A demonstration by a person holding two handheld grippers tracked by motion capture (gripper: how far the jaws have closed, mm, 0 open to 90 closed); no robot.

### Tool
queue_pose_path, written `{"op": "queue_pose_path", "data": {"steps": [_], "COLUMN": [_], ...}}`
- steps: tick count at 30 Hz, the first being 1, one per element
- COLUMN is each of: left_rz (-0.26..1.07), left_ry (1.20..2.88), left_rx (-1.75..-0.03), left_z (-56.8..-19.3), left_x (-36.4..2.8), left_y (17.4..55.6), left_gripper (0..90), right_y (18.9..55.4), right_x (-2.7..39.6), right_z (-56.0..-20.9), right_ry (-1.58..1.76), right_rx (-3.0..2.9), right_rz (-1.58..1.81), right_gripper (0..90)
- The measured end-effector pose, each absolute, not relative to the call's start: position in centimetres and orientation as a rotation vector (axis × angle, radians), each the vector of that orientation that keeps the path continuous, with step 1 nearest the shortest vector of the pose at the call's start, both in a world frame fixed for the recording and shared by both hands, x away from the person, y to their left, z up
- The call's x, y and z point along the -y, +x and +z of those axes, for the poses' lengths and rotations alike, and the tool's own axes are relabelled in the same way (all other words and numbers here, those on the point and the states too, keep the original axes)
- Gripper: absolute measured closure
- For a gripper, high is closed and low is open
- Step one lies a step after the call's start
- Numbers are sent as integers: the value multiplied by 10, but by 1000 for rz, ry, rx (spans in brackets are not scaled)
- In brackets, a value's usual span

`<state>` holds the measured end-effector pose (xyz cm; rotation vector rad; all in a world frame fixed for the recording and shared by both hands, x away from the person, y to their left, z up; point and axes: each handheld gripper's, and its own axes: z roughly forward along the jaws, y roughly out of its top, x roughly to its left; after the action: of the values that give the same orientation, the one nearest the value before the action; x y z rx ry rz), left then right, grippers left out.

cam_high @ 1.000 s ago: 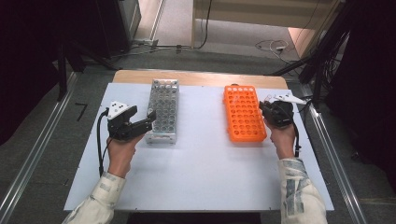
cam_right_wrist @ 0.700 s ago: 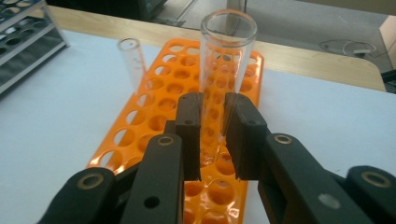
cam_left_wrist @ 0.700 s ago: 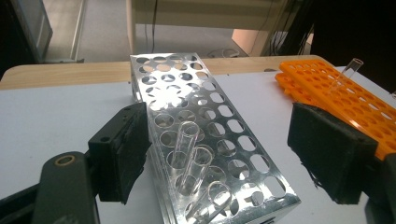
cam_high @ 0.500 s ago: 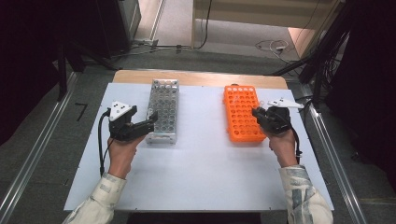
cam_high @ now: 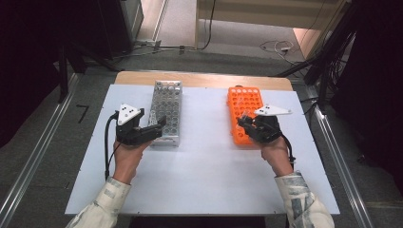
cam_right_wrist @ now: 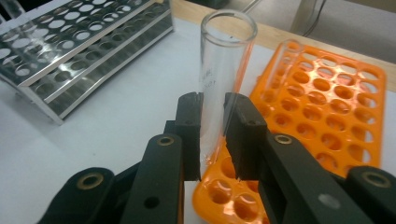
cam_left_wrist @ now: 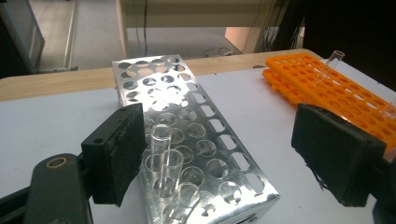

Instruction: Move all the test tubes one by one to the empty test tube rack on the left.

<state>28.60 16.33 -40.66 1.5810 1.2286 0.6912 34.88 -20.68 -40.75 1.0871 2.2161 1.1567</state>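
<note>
Pinching a glass tube (cam_right_wrist: 223,79) upright, the right tongs (cam_right_wrist: 212,135) should lift straight from the orange rack (cam_right_wrist: 327,93); left tongs (cam_left_wrist: 219,158) gape wide.

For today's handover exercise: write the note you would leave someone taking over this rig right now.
Right gripper: shut on a clear test tube, over the near end of the orange rack.
Left gripper: open, at the near end of the metal rack, around a few tubes standing there.
Another tube stands in the orange rack.
Left to do: likely place the held tube; the destination isn't clear.
</note>
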Motion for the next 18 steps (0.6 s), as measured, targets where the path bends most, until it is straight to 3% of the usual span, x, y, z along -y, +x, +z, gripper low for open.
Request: {"op": "queue_pose_path", "data": {"steps": [18], "left_rz": [654], "left_ry": [1645], "left_rx": [-1161], "left_z": [-409], "left_x": [-140], "left_y": [281], "left_gripper": [181], "right_y": [336], "right_x": [161], "right_z": [-429], "right_ry": [968], "right_rx": [-2364], "right_rz": [1135], "right_gripper": [735]}}
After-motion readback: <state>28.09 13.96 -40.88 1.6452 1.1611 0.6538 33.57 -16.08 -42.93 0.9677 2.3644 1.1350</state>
